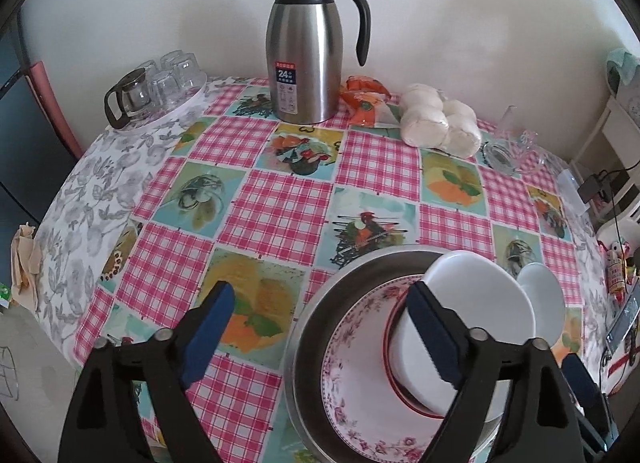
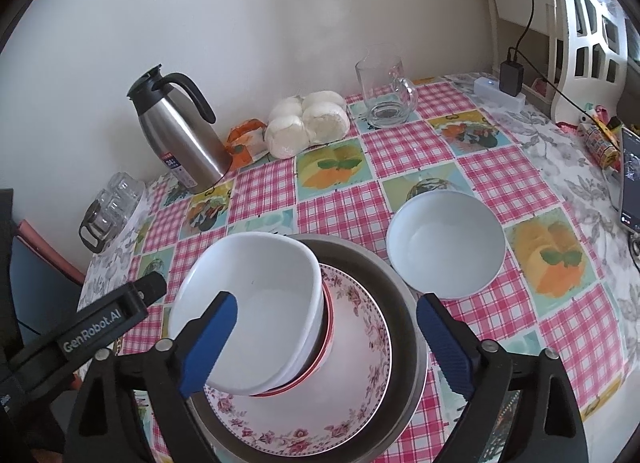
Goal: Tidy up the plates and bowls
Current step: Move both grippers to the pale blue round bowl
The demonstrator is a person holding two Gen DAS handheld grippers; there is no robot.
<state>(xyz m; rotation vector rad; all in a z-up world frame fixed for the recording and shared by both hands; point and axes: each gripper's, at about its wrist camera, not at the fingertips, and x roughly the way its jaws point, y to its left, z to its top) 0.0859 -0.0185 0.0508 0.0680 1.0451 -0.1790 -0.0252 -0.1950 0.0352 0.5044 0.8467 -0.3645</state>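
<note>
My left gripper (image 1: 320, 327) and right gripper (image 2: 326, 327) both stood wide apart, gripping nothing. The round steel basin (image 2: 400, 287) held a floral-rimmed plate (image 2: 360, 375), a red-rimmed dish (image 2: 326, 347) and, tilted on top, a white bowl (image 2: 256, 295). My right gripper's left finger (image 2: 212, 339) overlapped that bowl's rim. A 2nd white bowl (image 2: 446, 243) sat just right of the basin, with bare checked tablecloth (image 1: 276, 207) beyond. Only the left view showed the cloth's left edge.

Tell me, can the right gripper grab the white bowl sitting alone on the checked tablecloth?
Probably yes. The right gripper is open, and the lone white bowl sits just beyond it with nothing between.
</note>
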